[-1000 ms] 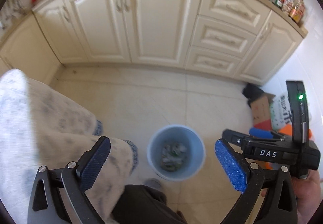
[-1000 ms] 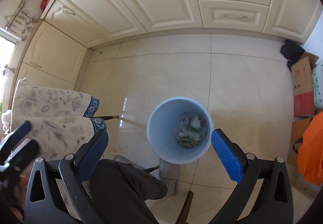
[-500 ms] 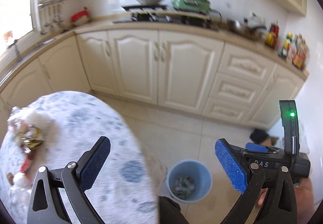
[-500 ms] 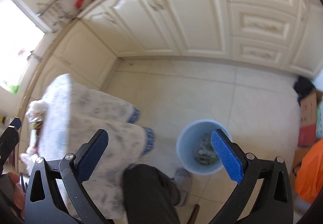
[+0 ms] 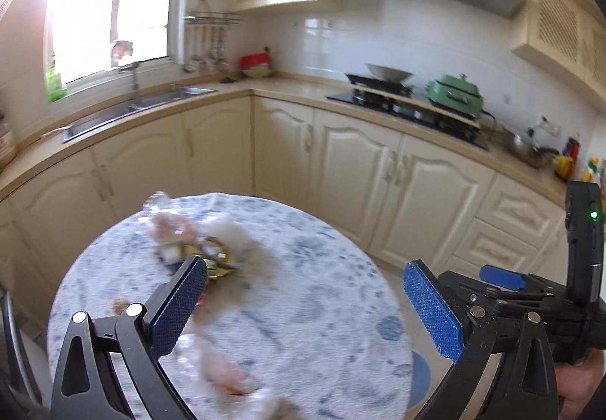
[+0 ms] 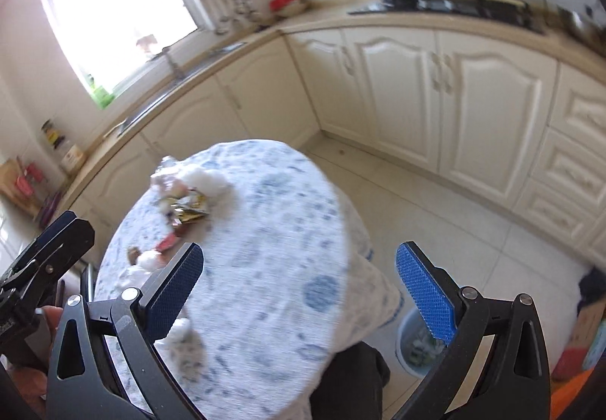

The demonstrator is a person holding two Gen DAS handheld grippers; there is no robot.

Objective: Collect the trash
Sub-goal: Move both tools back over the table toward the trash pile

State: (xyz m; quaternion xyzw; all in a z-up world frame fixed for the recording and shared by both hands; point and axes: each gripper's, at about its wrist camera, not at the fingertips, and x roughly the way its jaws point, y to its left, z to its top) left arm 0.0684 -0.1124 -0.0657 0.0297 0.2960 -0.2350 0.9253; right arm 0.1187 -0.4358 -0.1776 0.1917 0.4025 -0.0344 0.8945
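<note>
Both grippers are hanging over a round bench (image 5: 303,306) covered in a white cloth with blue flowers. The left gripper (image 5: 303,306) is standing released, its blue pads wide apart with nothing between them. The right gripper (image 6: 299,291) is likewise spread wide and gripping nothing.

The trash (image 5: 197,249) is lying on the bench just ahead of the left gripper's left pad: a crumpled gold wrapper (image 5: 216,260) touching white tissue wads (image 5: 235,234) and pinkish scraps, all blurred. More blurred pink and white scraps (image 5: 223,370) are lying under the left gripper, between its fingers. In the right wrist view the same heap (image 6: 185,200) is sitting ahead and left of the right gripper, with a red scrap (image 6: 168,242) and another tissue (image 6: 149,260) just beyond its left pad.

A blue bin (image 6: 416,340) holding wrappers is standing on the floor below the bench edge, partly hidden behind the right gripper's right pad. In the left wrist view only a sliver of it (image 5: 418,378) is showing past the cloth.

The right gripper's body (image 5: 530,302) is showing to the right of the left one, a green light (image 5: 593,215) glowing on its upright part. No writing on any wrapper or on the grippers can be read; everything is too blurred.
</note>
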